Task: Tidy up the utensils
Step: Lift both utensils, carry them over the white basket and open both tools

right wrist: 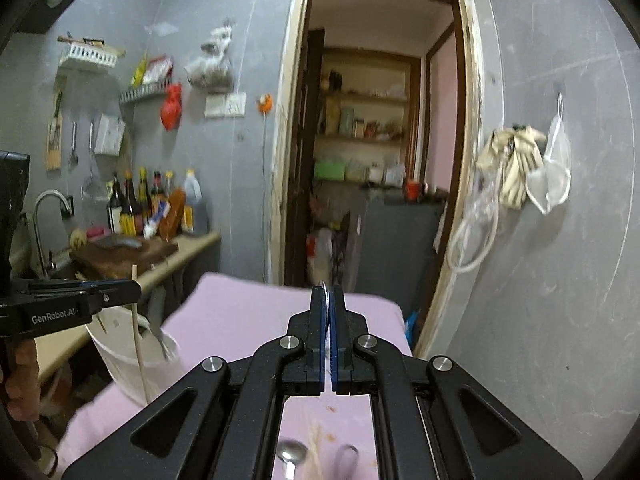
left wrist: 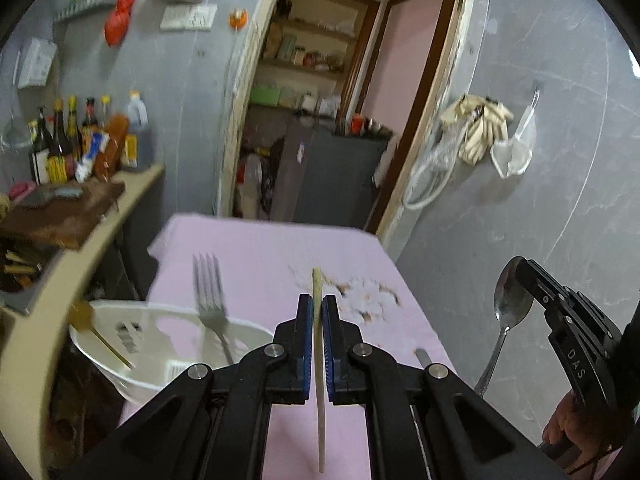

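Observation:
My left gripper (left wrist: 318, 304) is shut on a pale chopstick (left wrist: 319, 360), held upright above the pink table (left wrist: 260, 256); the gripper also shows in the right wrist view (right wrist: 128, 292) with the chopstick (right wrist: 140, 344). My right gripper (right wrist: 329, 300) is shut on a metal spoon (right wrist: 327, 292), seen edge-on; in the left wrist view the gripper (left wrist: 520, 276) holds the spoon (left wrist: 508, 312) with its bowl up. A white utensil holder (left wrist: 168, 344) at the table's left edge holds a fork (left wrist: 210, 300) and a stick (left wrist: 108, 346); it also shows in the right wrist view (right wrist: 120, 356).
More metal utensils (right wrist: 292, 452) lie on the table below my right gripper. Crumbs (left wrist: 368, 296) litter the cloth. A counter (left wrist: 132, 184) with bottles (left wrist: 72, 140) and a cutting board (left wrist: 60, 212) stands left. A doorway (left wrist: 340, 100) is behind the table; a grey wall is right.

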Action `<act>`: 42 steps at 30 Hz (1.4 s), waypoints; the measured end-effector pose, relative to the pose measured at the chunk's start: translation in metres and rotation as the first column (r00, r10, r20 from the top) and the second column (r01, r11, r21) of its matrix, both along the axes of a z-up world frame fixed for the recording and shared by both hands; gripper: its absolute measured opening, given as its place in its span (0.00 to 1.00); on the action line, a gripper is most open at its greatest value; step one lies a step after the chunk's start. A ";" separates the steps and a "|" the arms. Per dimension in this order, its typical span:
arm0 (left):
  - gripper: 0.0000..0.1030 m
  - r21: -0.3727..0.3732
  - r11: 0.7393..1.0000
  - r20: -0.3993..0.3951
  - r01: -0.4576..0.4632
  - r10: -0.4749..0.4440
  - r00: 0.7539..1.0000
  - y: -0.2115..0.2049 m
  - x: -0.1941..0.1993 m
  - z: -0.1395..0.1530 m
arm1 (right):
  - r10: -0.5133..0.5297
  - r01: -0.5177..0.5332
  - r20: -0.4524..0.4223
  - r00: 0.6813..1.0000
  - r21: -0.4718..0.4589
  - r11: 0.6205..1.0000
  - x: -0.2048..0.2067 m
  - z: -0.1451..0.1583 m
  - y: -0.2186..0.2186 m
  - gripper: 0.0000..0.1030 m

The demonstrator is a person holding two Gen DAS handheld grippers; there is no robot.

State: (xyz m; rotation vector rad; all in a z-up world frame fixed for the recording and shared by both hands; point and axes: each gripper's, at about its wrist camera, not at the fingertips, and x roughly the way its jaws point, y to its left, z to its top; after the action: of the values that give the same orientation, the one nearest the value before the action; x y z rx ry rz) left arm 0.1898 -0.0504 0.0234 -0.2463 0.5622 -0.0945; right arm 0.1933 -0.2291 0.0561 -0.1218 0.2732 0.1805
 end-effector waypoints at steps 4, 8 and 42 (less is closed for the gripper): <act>0.05 0.015 1.000 0.059 -0.018 0.017 0.998 0.024 -0.007 0.020 | 0.032 -0.032 0.060 0.998 0.005 0.999 -0.005 0.015 0.035 0.02; 0.05 0.035 0.998 0.110 -0.045 0.041 0.993 0.048 -0.014 0.034 | 0.065 -0.066 0.100 0.993 0.002 0.998 -0.007 0.025 0.071 0.02; 0.05 -0.084 0.977 0.200 -0.194 0.208 0.957 0.188 0.015 0.031 | -0.054 0.060 0.080 0.995 -0.076 0.995 0.054 -0.016 0.181 0.02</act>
State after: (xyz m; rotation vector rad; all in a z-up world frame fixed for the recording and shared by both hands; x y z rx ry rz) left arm 0.2049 0.1377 0.0545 -0.3498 0.3236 0.0595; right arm 0.2477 -0.0483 0.0399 -0.1978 0.2059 0.1085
